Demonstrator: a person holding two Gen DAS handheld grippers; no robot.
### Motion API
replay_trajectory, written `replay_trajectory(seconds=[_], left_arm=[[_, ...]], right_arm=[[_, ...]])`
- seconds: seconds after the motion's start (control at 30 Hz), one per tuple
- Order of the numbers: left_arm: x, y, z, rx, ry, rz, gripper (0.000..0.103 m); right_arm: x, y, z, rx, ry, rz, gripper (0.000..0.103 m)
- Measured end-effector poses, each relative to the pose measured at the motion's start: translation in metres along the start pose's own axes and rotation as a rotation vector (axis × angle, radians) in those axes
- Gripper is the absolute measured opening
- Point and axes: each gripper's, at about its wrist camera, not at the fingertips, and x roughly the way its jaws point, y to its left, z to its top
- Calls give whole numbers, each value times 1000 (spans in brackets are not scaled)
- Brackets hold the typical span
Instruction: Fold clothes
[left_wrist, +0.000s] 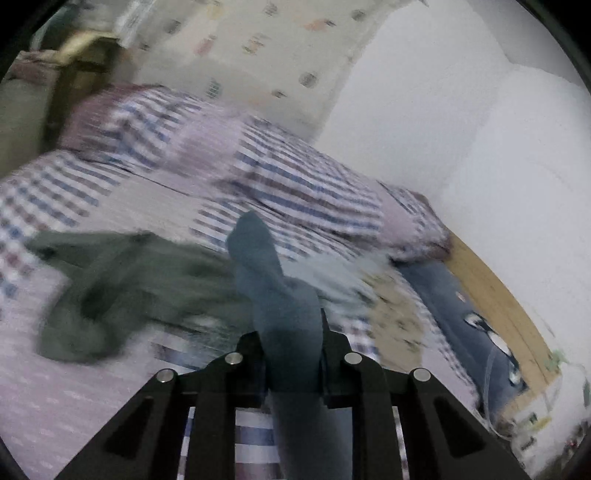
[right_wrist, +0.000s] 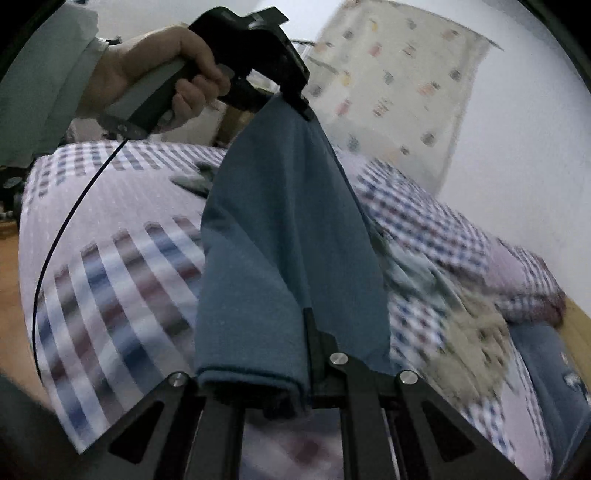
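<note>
A white wall (left_wrist: 461, 110) backed the checked bed (right_wrist: 110, 258) — green garment (left_wrist: 122, 288) lying there. Above it hung the blue cloth (right_wrist: 280, 240), left gripper (right_wrist: 295, 99) and right gripper (right_wrist: 291, 369) each clamped on an end.

Light: dim, cool and flat; no clear source.
Brightest part: the white wall (left_wrist: 461, 110), washed out to a soft grey-white.
Shadows: faint, soft-edged.
Glare: small glints on the metal pins only.
Blur: strong motion smear across the bed (left_wrist: 147, 184) in the left view; the cloth (right_wrist: 280, 240) in the right view is sharper.
Distortion: fisheye bending, black corners in both views.
</note>
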Motion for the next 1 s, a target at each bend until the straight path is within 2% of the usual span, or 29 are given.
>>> replay_trajectory(seconds=[0.13,0.23,0.33,0.53,0.67,0.8,0.9,1.0], left_arm=[[-44,82,24,-78,-88,99,19],[-81,148,37,-148,-148,205,19],[-126,215,37,-217,-207,304,19],[-221,334,-4,-396,-358,394,19],[-269,375,-45,-433,-397,425,19],[-293,401,-90,-470,-406,422,19],[-302,414,-119,-509,-396,423,19],[-301,426,-136,-562,-369,416,22]], right_arm=[[36,59,47,-92,-61,56,8],[61,105,80,-157,-98,91,8],[80,147,108,-224,-134,119,8],[95,230,148,-389,-237,180,7],[85,278,141,-496,-311,242,7],[75,304,127,-564,-350,281,7],[66,309,115,-587,-357,295,7],[58,314,102,-600,-324,322,7]])
